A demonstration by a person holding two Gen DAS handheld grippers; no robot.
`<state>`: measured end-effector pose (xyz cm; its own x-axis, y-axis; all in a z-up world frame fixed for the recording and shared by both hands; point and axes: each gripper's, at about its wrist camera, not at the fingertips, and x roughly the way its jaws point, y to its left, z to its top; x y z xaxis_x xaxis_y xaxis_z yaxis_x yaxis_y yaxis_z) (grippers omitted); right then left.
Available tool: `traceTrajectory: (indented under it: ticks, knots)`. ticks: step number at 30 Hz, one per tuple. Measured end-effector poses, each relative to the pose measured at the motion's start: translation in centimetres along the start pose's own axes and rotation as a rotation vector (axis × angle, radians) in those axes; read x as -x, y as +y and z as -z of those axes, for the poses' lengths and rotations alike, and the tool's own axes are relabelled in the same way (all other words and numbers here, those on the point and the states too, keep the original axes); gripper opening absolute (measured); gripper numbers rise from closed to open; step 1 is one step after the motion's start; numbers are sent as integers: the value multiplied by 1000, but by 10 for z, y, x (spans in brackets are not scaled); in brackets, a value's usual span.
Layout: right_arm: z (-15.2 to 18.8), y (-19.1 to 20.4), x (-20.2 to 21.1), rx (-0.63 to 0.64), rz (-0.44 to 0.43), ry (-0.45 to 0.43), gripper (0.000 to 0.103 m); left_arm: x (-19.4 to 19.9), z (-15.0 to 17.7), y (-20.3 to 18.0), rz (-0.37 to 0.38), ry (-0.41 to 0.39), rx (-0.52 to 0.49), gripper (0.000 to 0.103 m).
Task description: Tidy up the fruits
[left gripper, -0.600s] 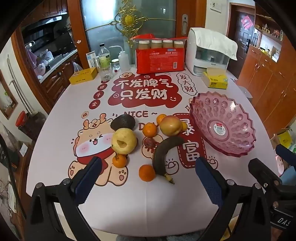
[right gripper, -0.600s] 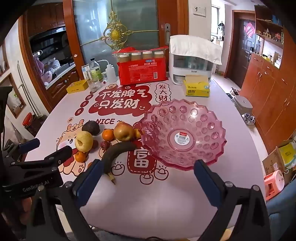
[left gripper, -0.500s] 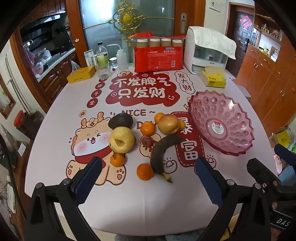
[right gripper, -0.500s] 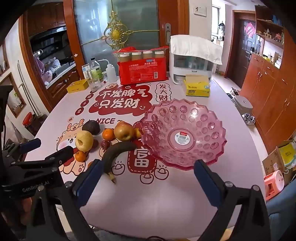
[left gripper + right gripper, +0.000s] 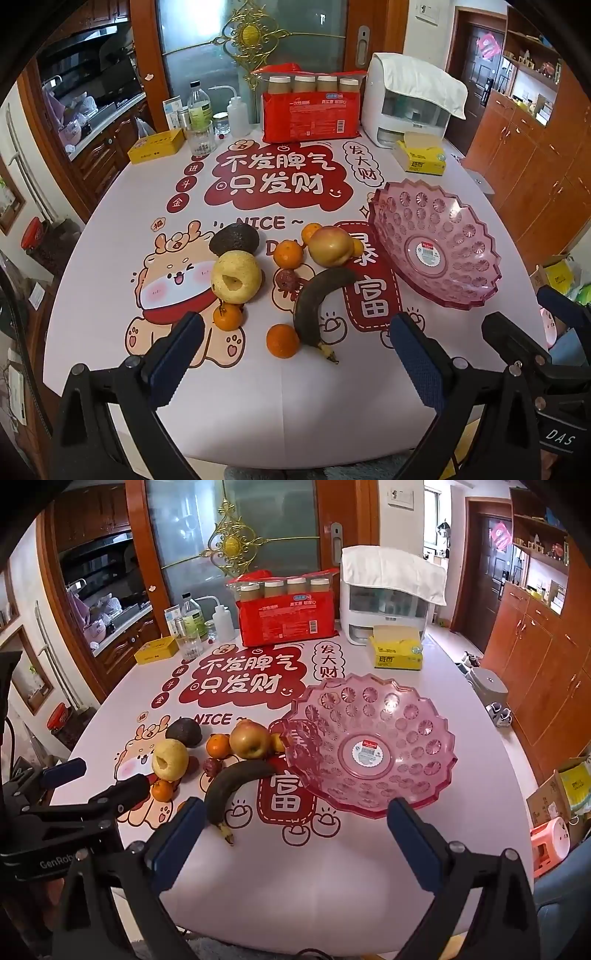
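Note:
An empty pink plastic bowl [image 5: 436, 243] [image 5: 369, 746] stands on the table's right side. Left of it lies a cluster of fruit: a blackened banana [image 5: 317, 306] [image 5: 232, 779], a red-yellow apple [image 5: 330, 246] [image 5: 250, 738], a yellow pear [image 5: 236, 277] [image 5: 170, 759], a dark avocado [image 5: 234, 239] [image 5: 183, 732], a small dark red fruit [image 5: 286, 277] and several oranges [image 5: 282, 340]. My left gripper [image 5: 295, 358] is open and empty, hovering near the front edge before the fruit. My right gripper [image 5: 291, 842] is open and empty, in front of the bowl.
At the table's back stand a red package of bottles [image 5: 310, 110], a white appliance under a cloth [image 5: 410, 107], yellow tissue packs [image 5: 421, 157] [image 5: 155, 146], and bottles with a glass [image 5: 201, 122]. Wooden cabinets [image 5: 546, 672] line the right wall.
Both views have shifted very slightly; the left gripper drifted a little. The fruit and bowl have not moved, and both grippers stay open.

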<state>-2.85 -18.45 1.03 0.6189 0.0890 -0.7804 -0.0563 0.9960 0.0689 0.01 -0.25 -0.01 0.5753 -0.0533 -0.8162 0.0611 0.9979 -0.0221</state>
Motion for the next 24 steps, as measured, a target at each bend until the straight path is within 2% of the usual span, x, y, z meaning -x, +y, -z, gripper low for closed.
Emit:
traceTrajectory:
  ticks: [24]
  knots:
    - [-7, 11, 1, 39, -37, -22, 99, 4, 4, 9, -15, -7, 26, 100]
